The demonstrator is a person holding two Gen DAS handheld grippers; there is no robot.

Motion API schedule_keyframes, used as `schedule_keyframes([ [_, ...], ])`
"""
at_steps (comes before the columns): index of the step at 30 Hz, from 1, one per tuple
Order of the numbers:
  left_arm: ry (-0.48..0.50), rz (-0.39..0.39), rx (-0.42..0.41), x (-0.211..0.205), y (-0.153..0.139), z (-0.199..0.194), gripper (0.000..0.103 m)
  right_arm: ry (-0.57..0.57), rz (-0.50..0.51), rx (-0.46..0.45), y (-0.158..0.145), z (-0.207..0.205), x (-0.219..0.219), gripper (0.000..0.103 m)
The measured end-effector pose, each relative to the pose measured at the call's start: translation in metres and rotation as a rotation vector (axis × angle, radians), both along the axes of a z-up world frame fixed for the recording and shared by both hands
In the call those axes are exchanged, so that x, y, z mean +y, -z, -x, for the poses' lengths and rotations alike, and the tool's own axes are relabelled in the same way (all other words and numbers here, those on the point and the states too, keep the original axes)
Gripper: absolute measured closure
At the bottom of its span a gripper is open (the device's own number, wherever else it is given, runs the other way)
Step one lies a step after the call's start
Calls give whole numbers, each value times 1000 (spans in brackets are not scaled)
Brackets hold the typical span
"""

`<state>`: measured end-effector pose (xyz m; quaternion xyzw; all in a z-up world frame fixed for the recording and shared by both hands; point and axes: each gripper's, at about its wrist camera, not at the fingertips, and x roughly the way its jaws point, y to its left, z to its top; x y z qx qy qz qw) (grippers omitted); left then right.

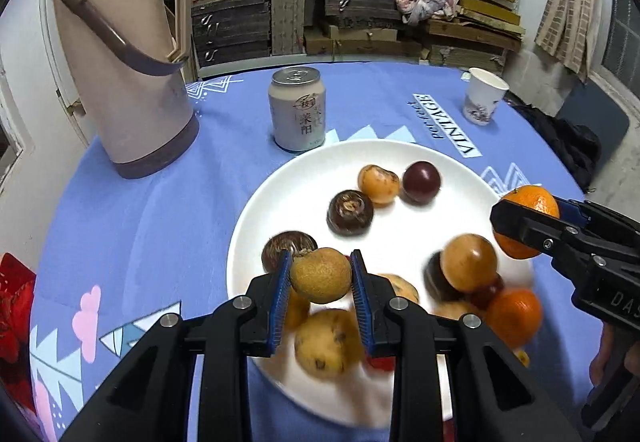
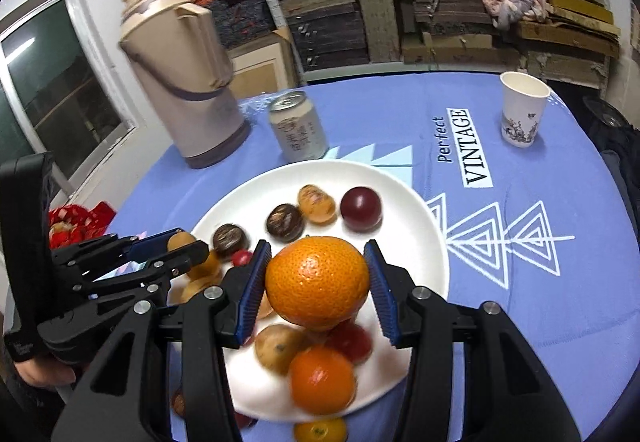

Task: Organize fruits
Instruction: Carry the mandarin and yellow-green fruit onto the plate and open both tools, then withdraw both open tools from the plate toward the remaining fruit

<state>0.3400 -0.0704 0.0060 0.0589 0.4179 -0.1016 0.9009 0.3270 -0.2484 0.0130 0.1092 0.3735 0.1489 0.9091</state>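
A white plate (image 1: 256, 226) (image 2: 424, 242) on the blue cloth carries several fruits: dark round ones, yellow-brown ones, a dark red plum (image 1: 421, 181) (image 2: 361, 208) and a mandarin (image 1: 514, 316) (image 2: 322, 380). My left gripper (image 1: 320, 276) is shut on a small brown-yellow fruit (image 1: 320, 275), held above the plate's near side. My right gripper (image 2: 318, 282) is shut on an orange mandarin (image 2: 317, 282) above the plate. In the left wrist view the right gripper (image 1: 524, 222) hangs over the plate's right rim with that mandarin (image 1: 534, 202). The left gripper (image 2: 176, 246) shows at the left of the right wrist view.
A beige thermos (image 1: 124, 62) (image 2: 184, 82) stands at the back left. A drink can (image 1: 298, 110) (image 2: 298, 132) stands just behind the plate and a paper cup (image 1: 482, 96) (image 2: 522, 110) at the back right. Red packaging (image 1: 14, 306) (image 2: 76, 222) lies at the left. Shelves of boxes rise behind the table.
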Motion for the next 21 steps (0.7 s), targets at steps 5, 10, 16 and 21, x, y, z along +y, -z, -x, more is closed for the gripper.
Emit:
schedule_keyframes([
  [5,-32,-26,-17,-2,3,-4,50,24,-27,33,13,-12,-7,48],
  [10,-25,-59,-63,-3,-5,7,35,29,-19,17,13,-3,-11,40],
  [16,-37,-44,-72,5,-13,23,33,11,-20,-3,3,22,-13,39],
  [21,-48,-46,-80,10,-18,40,31,9,-23,-26,-3,48,-17,34],
])
